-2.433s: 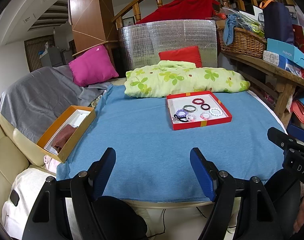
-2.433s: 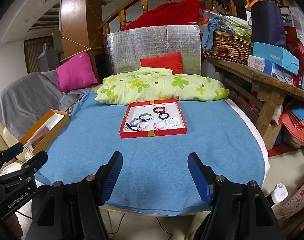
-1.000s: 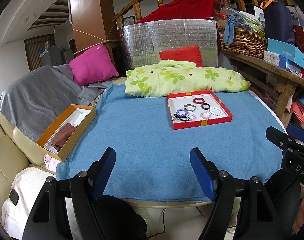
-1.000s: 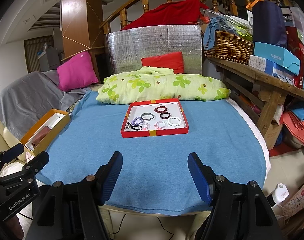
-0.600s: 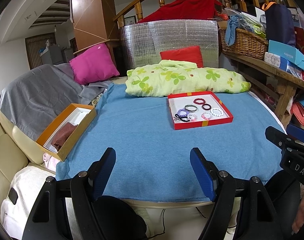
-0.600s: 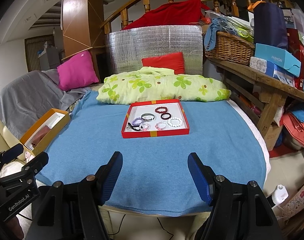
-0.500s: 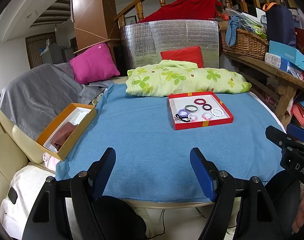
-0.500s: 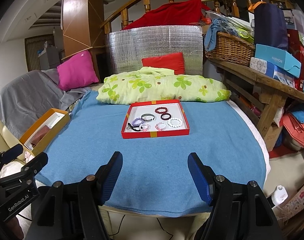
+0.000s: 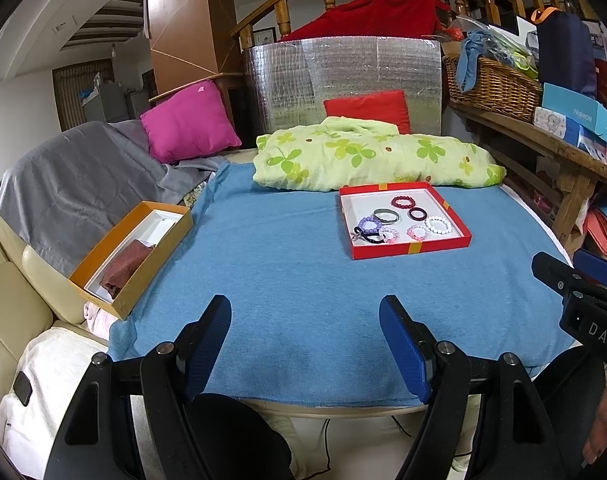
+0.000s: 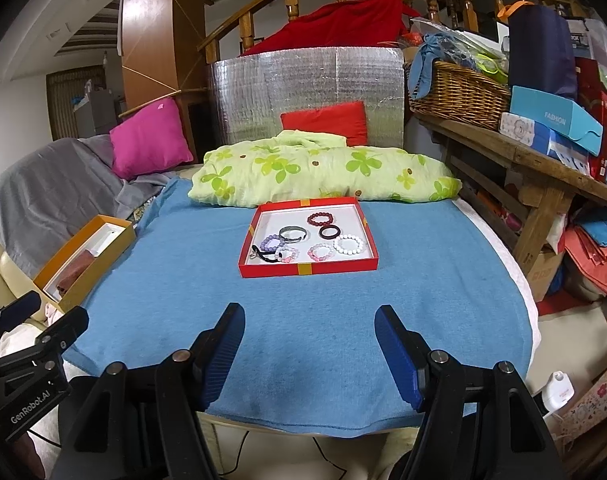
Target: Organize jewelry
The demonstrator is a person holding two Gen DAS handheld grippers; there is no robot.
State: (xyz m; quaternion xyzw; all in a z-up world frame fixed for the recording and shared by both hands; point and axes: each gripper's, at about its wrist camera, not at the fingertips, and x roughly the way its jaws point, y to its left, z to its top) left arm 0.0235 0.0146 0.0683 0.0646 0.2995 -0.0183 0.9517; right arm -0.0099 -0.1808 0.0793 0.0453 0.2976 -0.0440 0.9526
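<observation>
Both tools hang over the near edge of the worktop [image 10: 303,320], which is covered with a blue cloth. The left hand-held gripper [image 9: 305,320] is released, its blue fingers spread with only cloth between them. The right hand-held gripper [image 10: 309,328] is likewise released and empty. Ahead of the right one, and ahead-right of the left, sits the red tray [image 10: 309,268] holding the bracelets [image 10: 349,245]. Off to the left is an orange box [image 9: 143,276]. Beyond the tray lies a green floral bundle [image 10: 323,172].

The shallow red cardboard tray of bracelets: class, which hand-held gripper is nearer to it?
Right. The right hand-held gripper faces the red tray straight ahead; from the left hand-held gripper the tray lies further off, to the right.
</observation>
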